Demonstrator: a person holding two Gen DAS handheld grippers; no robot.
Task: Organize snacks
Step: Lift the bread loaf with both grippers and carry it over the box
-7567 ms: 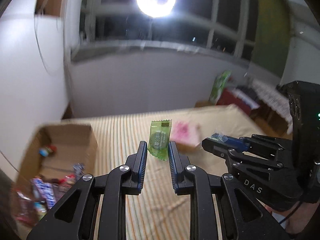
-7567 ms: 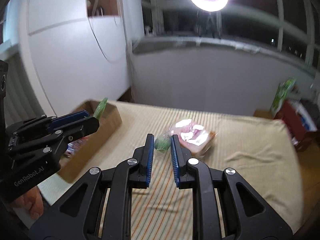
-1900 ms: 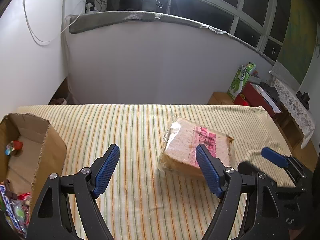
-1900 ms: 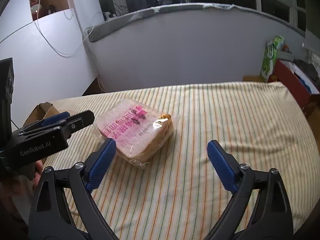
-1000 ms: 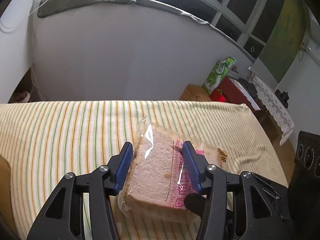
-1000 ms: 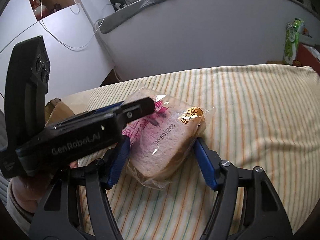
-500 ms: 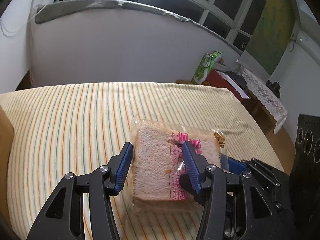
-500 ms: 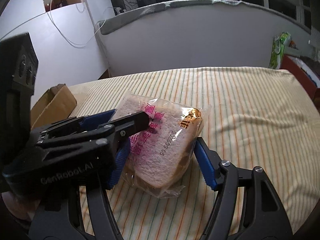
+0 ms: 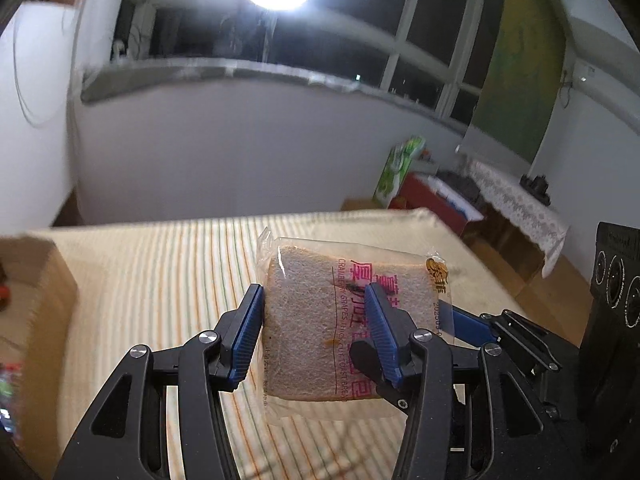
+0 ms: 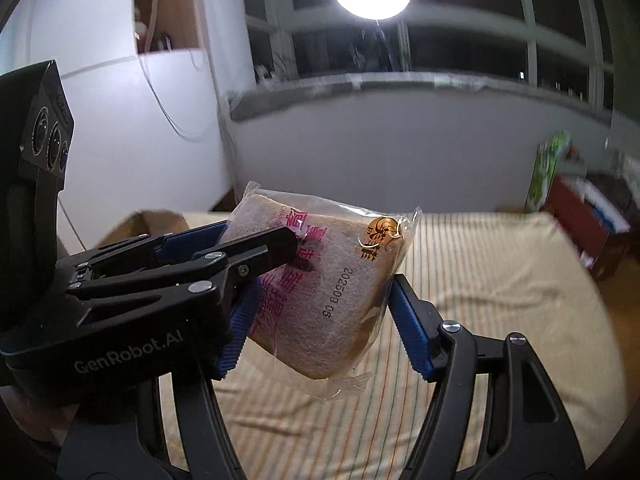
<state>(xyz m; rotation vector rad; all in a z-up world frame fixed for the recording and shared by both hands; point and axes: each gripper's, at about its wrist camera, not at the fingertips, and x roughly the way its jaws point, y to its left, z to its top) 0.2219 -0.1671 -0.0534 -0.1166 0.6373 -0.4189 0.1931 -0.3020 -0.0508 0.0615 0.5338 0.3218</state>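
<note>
A clear-wrapped pack of sliced bread (image 9: 304,320) with pink print hangs above the striped cloth (image 9: 160,280), gripped from two sides. My left gripper (image 9: 316,320) is shut on it, blue pads pressing its left edge and its printed face. My right gripper (image 10: 324,328) is shut on the same bread pack (image 10: 344,280), pads against both of its sides. In the right wrist view the left gripper (image 10: 256,240) reaches in from the left, one black finger lying over the pink print. In the left wrist view a blue finger (image 9: 472,326) of the right gripper shows behind the pack.
An open cardboard box (image 9: 40,280) holding snacks stands at the cloth's left end, its corner (image 10: 152,220) showing behind the left gripper. A red cabinet (image 9: 436,200) and a green package (image 9: 400,168) stand past the far right. A hand (image 10: 36,420) holds the left gripper.
Both grippers have risen with the bread pack, lifting it off the striped cloth. Both views have tilted upward, and the cardboard box has come into view at the left.
</note>
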